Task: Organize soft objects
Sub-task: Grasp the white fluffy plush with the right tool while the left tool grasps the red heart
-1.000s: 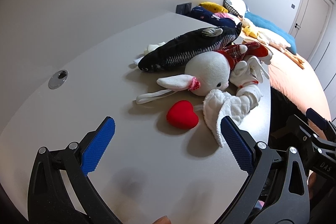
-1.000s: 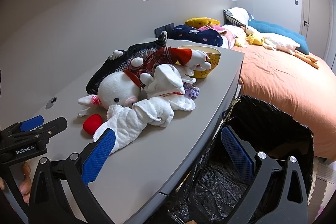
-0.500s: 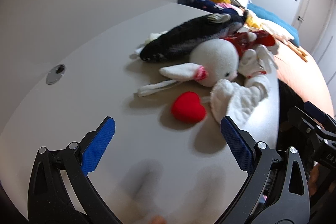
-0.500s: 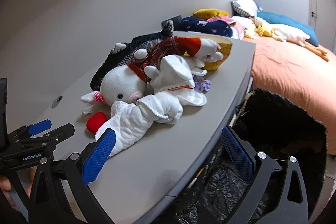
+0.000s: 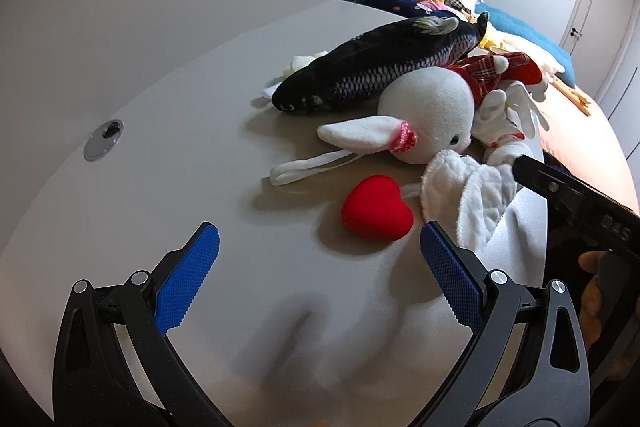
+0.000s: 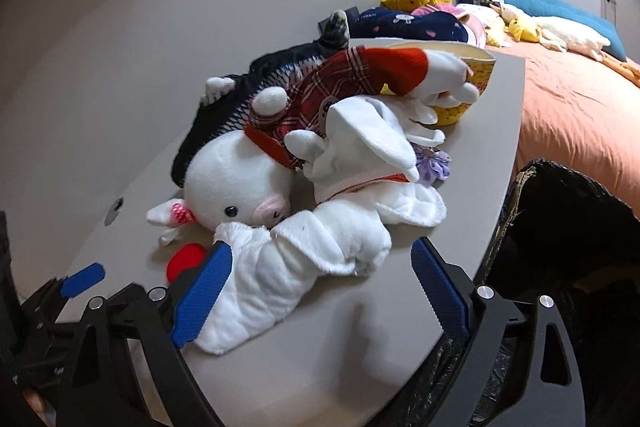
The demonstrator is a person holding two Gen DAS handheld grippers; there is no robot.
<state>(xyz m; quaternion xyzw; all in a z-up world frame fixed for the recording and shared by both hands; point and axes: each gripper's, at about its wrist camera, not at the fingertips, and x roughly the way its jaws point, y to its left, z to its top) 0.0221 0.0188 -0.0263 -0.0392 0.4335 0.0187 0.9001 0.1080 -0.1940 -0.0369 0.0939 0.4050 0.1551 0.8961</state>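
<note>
Right gripper — mirrored "DAS" marking

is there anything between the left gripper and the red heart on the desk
Nothing visible. The left gripper is open, and only bare desk lies between it and the red heart. The nearest things sit beside or past the heart: the white quilted cloth to its right and the white plush's strap behind it.

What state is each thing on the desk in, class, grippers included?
Left gripper: open, empty.
Right gripper: open, around the white cloth.
White cloth: crumpled, lying flat.
Red heart: lying on desk.
Fish plush: on its side.
Rabbit plush: lying down.
Yellow bowl: upright.
</note>
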